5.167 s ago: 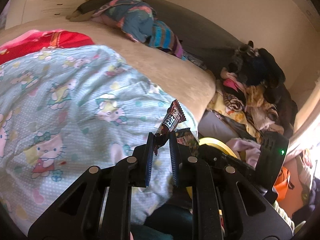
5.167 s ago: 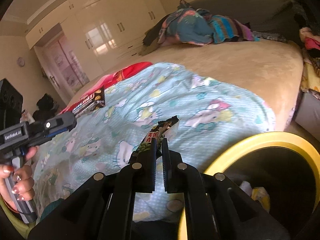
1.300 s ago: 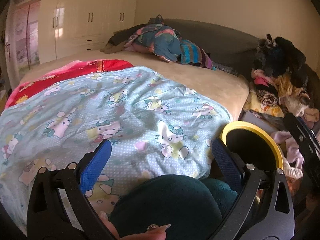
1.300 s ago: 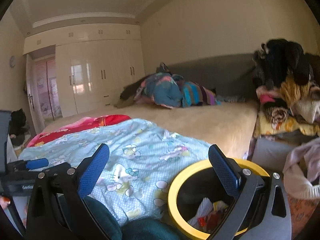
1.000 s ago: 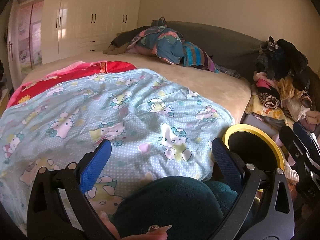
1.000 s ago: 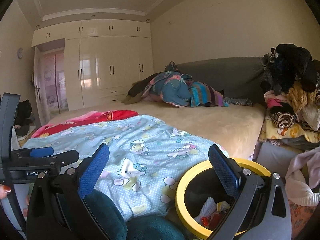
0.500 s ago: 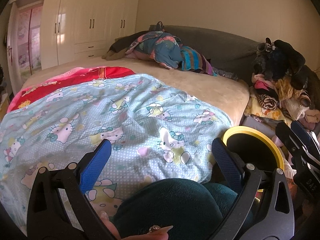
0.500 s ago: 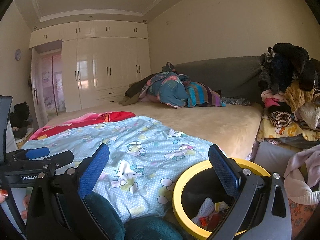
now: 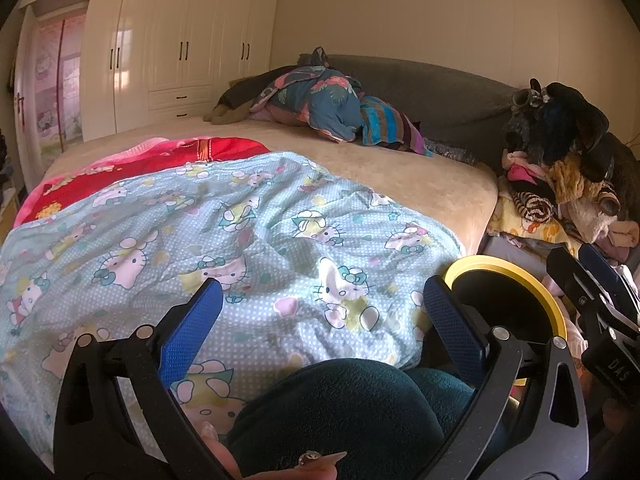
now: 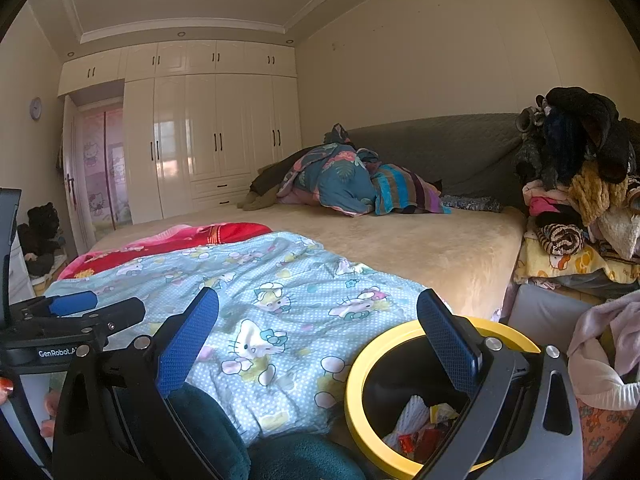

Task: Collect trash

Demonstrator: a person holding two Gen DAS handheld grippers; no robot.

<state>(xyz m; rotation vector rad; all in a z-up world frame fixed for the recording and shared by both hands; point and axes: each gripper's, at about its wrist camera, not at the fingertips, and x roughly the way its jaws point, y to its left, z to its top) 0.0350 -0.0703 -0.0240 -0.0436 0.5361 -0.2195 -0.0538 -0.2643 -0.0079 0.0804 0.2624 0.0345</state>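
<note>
A black bin with a yellow rim [image 10: 360, 364] stands on the floor beside the bed, with wrappers [image 10: 420, 424] inside. It also shows in the left wrist view [image 9: 504, 276]. My left gripper [image 9: 320, 304] is wide open and empty above the blue Hello Kitty blanket [image 9: 240, 240]. My right gripper [image 10: 316, 316] is wide open and empty, its right finger [image 10: 444, 340] over the bin's rim. The left gripper also shows at the left edge of the right wrist view [image 10: 72, 312]. No loose trash shows on the blanket.
A beige bed [image 10: 420, 248] carries a red blanket [image 10: 200, 236] and a heap of bedding [image 10: 344, 180] at the headboard. A pile of clothes [image 10: 580, 200] rises right of the bin. White wardrobes [image 10: 200, 132] line the far wall. My dark teal sleeve [image 9: 352, 408] lies below.
Both grippers held wrappers five seconds ago; both are now open and empty. Over the last second both views have lifted slightly and stayed nearly still.
</note>
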